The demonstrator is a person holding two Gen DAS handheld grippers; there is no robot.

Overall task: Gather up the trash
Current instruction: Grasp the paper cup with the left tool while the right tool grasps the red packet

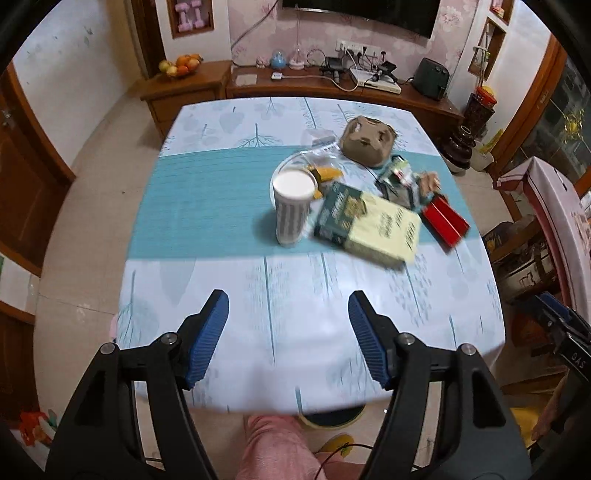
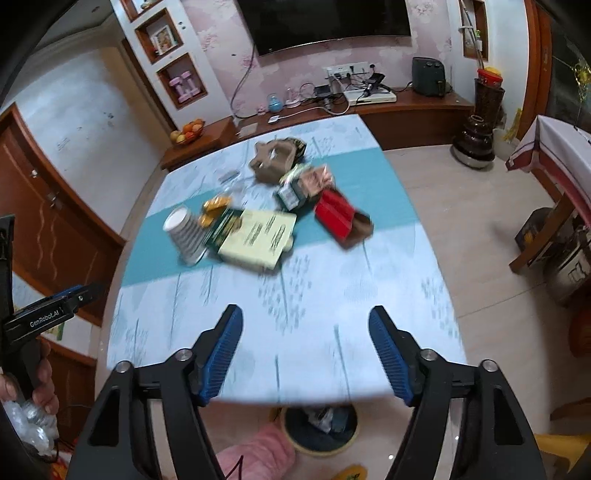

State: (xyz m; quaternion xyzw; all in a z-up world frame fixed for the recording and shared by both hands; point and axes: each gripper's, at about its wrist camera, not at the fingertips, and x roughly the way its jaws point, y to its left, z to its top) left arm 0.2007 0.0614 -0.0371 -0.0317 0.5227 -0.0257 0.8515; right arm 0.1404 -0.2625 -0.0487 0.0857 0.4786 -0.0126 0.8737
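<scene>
I stood in a home living room; a wall-mounted television (image 2: 325, 22) hung over a wooden media cabinet (image 1: 332, 86); a fruit bowl (image 1: 181, 66) sat nearby; my table (image 1: 207, 206) wore a leaf-print cloth.

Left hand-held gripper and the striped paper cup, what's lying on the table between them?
Nothing: in the left wrist view only bare tablecloth lies between the open left hand-held gripper and the striped paper cup.

Two handheld grippers: left gripper (image 1: 288, 325) and right gripper (image 2: 306, 338), each with black angular arms, silver pivot screws and ribbed blue pads (image 2: 221, 354). White "GenRobot.AI" lettering on one black handle (image 2: 44, 319). Pink trousers (image 1: 284, 446) below.
</scene>
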